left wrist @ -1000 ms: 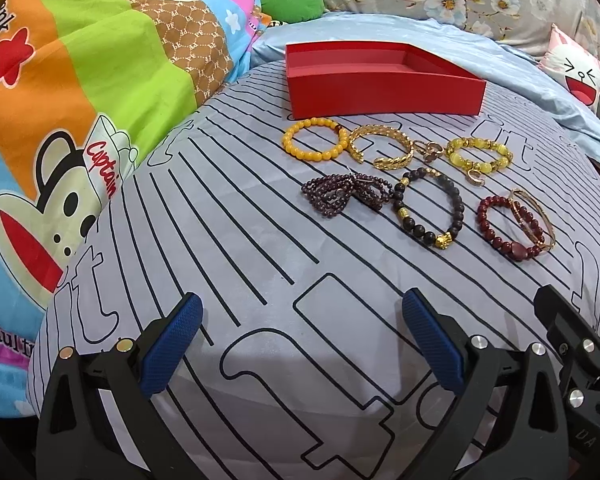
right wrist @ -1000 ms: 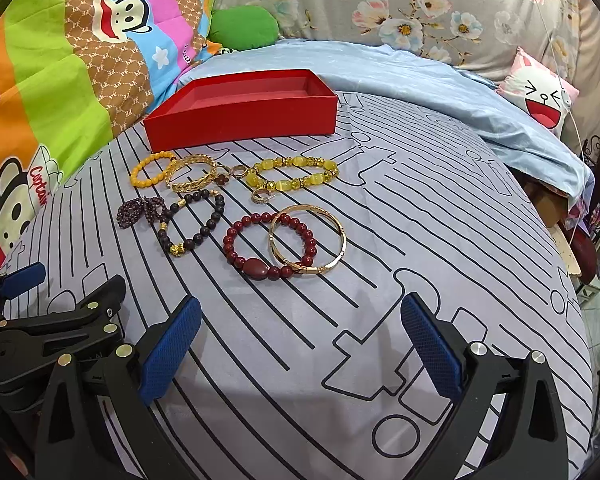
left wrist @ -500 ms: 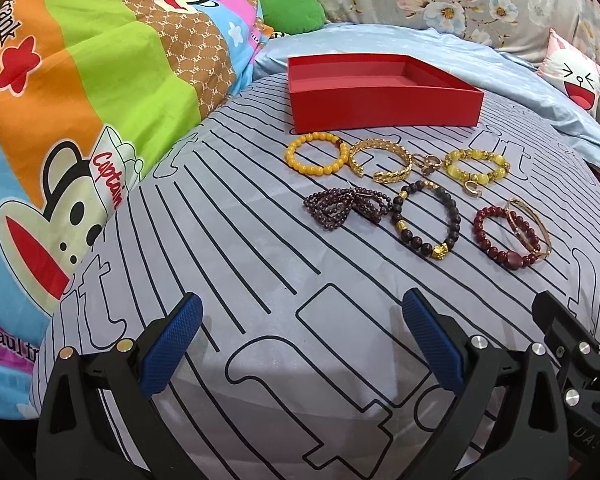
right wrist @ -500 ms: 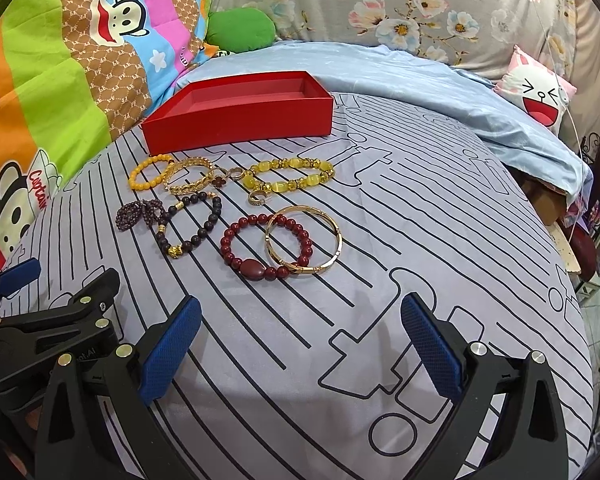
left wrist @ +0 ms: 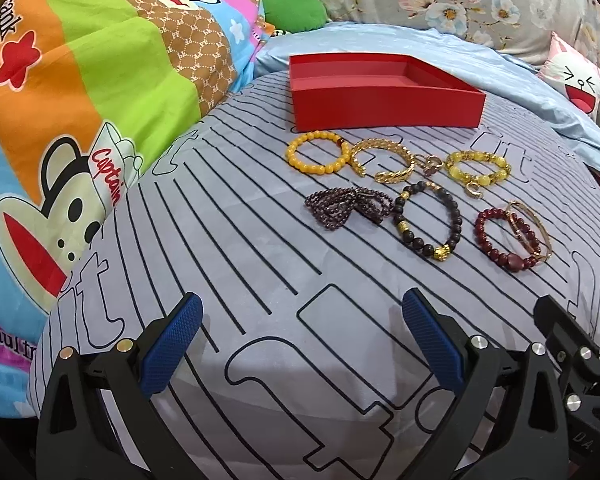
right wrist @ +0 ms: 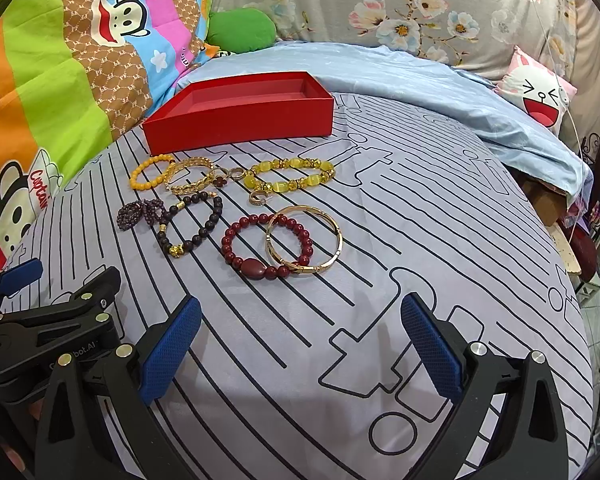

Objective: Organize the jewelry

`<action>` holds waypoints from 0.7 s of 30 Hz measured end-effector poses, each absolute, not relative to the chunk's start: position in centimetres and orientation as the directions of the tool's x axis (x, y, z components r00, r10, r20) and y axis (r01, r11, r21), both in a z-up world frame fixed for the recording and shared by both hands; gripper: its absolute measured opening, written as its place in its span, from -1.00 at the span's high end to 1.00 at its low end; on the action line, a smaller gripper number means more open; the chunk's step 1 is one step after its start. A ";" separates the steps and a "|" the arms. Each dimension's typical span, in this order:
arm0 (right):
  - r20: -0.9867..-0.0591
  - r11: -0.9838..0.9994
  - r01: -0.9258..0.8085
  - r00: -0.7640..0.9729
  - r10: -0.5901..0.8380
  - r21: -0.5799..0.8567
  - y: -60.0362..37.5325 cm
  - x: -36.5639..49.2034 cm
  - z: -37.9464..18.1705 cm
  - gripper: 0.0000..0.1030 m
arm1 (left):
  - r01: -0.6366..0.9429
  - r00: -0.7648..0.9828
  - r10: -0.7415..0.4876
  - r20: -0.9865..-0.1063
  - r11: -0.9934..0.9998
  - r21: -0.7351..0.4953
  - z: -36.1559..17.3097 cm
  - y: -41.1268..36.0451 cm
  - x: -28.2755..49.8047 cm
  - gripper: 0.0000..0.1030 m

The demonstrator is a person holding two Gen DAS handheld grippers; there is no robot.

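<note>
- Left gripper (left wrist: 300, 344) and right gripper (right wrist: 300, 344): jaws spread wide, both empty, hovering over the bed (right wrist: 440, 240) short of the jewelry.
- Bracelets lie in two rows just in front of the empty red tray (right wrist: 240, 120).
- Risk: the gold bangle (right wrist: 304, 240) overlaps the red bead bracelet (right wrist: 260, 244); gripping one may drag the other.
- Risk: soft bedding may bunch between closing jaws.

Bright, even light fills both views, and colours look saturated. The red box (left wrist: 384, 104) is sharp, its front wall evenly lit with no glare. Below the box, near the bottom edge, soft shadows darken the striped sheet (left wrist: 260, 240). Away from the box, straight stripes bow outward and the corners go black from the fisheye lens. No motion blur shows.
</note>
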State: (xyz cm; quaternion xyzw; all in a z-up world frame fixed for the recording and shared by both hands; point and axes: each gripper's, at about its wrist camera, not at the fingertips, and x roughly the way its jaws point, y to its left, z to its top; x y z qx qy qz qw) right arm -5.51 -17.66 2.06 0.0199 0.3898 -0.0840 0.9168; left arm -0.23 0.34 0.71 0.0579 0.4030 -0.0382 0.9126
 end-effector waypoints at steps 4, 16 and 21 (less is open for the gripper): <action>-0.718 0.985 0.169 0.683 -0.138 -0.028 -17.7 -5.5 2.1 -0.87 | 0.113 0.678 -0.024 -0.735 0.991 0.073 0.9 0.3 -0.2 -0.86; -0.718 0.985 0.169 0.683 -0.138 -0.028 -17.7 -5.5 2.1 -0.87 | 0.109 0.695 -0.015 -0.719 0.991 0.084 1.2 0.0 -0.5 -0.86; -0.717 0.985 0.170 0.683 -0.138 -0.028 -17.7 -5.5 2.1 -0.87 | 0.099 0.686 -0.009 -0.727 0.992 0.081 1.1 0.2 -0.4 -0.86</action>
